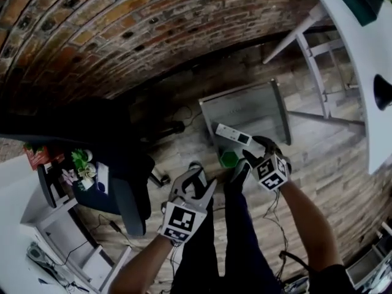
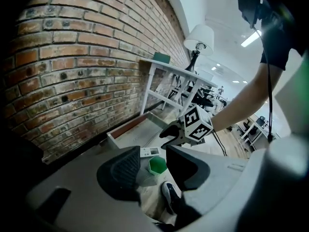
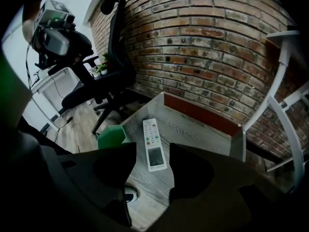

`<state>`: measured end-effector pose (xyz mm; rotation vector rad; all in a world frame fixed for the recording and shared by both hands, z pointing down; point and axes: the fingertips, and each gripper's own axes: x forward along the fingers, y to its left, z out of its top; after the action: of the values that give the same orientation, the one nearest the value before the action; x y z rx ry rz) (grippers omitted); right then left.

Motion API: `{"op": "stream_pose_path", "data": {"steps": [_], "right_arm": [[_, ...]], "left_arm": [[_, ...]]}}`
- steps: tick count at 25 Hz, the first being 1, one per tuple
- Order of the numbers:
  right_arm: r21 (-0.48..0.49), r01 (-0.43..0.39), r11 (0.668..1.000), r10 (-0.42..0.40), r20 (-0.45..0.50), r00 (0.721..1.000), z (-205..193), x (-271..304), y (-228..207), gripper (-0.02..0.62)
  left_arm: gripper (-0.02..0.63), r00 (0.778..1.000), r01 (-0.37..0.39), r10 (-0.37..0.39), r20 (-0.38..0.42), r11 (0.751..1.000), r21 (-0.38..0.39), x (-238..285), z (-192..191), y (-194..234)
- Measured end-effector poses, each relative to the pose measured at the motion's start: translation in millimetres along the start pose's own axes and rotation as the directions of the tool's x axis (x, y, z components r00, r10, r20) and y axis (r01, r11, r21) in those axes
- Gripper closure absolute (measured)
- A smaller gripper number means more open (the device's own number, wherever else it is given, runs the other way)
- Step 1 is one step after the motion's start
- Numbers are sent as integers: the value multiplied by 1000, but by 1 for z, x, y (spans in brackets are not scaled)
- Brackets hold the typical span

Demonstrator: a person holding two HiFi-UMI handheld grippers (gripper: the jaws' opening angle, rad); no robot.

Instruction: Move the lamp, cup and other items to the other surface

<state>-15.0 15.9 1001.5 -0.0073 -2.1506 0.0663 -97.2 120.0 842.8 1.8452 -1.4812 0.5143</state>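
Right hand-held gripper (image 3: 152,153): jaws moderately apart, nothing between the pads. It points steeply down at the floor-level things. Left hand-held gripper (image 2: 153,170): jaws less than half open, also empty. In the head view it hangs lower in the picture and further back from the things than the right one (image 1: 252,155).

White desk (image 1: 361,60): stands to the right against the brick wall (image 1: 92,29). The left gripper view shows the lamp (image 2: 199,38) on top of it.

Low grey tray (image 3: 203,129): down by the wall, with a red-brown rim on the wall side.

Remote (image 3: 153,144): white, flat on the tray near its front edge. It lies straight ahead of the right jaws. Its long axis runs away from the gripper, nearly in line with the gap, so I judge the pads could close across its narrow width with little turning.

Green cup (image 1: 229,158): at the tray's near corner, just beside the remote. I cannot tell whether it stands on the tray or just off it. It shows through the left gripper's gap, well beyond the pads.

The right hand is nearer to both things. Likely split: right takes the remote, left the cup.
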Motion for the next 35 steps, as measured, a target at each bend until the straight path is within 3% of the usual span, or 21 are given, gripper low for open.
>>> {"op": "stream_pose_path", "data": {"steps": [5, 15, 22, 27, 35], "right_arm": [[-28, -11, 1000, 9, -79, 997, -37, 49, 1, 367], [-116, -31, 993, 14, -148, 989, -49, 89, -2, 353], [-178, -81, 981, 43, -209, 977, -43, 103, 2, 376], [-109, -90, 990, 65, -216, 974, -34, 85, 6, 394], [-54, -41, 998, 27, -248, 968, -35, 43, 1, 399]], "left_arm": [[442, 1000, 12, -12, -15, 999, -33, 12, -33, 2], [442, 999, 8, -12, -48, 997, -82, 7, -70, 11], [442, 999, 28, -32, -39, 995, -94, 7, -61, 8], [442, 998, 30, -34, -45, 995, -99, 0, -51, 8], [442, 1000, 10, -10, -8, 999, -54, -11, -10, 19]]}}
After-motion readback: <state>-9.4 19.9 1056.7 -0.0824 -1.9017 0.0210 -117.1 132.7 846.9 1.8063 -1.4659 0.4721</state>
